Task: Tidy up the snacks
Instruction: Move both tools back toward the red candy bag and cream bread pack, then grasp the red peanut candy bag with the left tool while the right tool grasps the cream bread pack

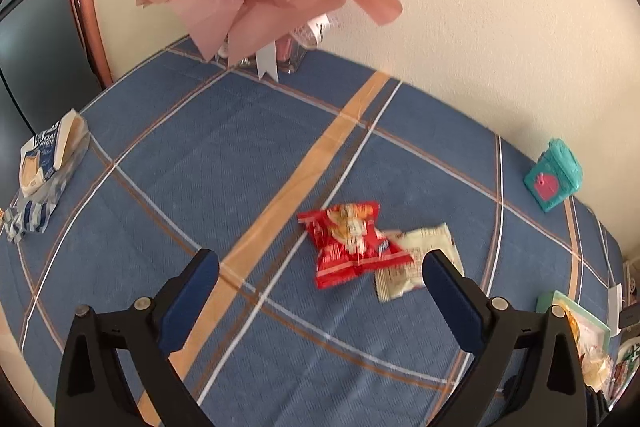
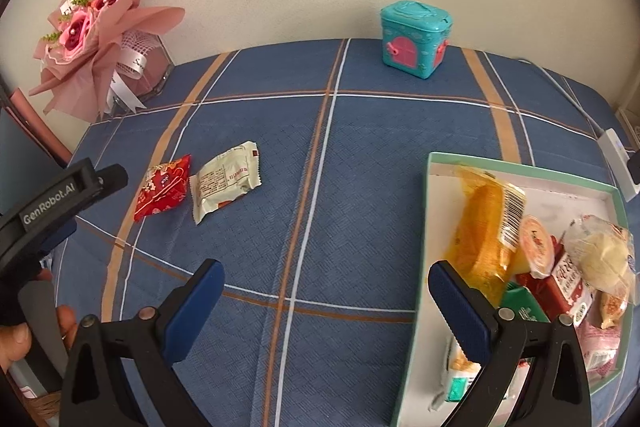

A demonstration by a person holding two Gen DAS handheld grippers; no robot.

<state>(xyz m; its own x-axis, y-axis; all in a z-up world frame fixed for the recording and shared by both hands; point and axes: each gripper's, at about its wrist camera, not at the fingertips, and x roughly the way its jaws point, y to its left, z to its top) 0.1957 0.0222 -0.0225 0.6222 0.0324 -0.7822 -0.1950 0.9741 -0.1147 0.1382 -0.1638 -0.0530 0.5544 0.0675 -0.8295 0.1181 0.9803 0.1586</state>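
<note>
Right wrist view: both the left gripper (image 1: 320,267) and right gripper (image 2: 326,281) are released; a pink paper-wrapped bouquet (image 2: 86,27) and turquoise plastic house-shaped box (image 2: 414,35) line the blue plaid tablecloth's (image 2: 360,167) wall edge.

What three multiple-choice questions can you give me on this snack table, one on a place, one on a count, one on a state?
1. Where does the small teal toy house stand?
A. By the wall at the table's far edge
B. Inside the snack box
C. On the red packet

2. How many snack packets lie loose in the middle of the blue plaid tablecloth?
A. One
B. Two
C. Four

3. How does the left gripper stand?
A. Shut on a packet
B. Open and empty
C. Shut on nothing

Answers:
1 A, it sits at the cloth's far edge by the cream wall.
2 B, the shiny red snack packet and the cream snack packet, which overlap.
3 B, its fingers are spread wide with only cloth between.
</note>
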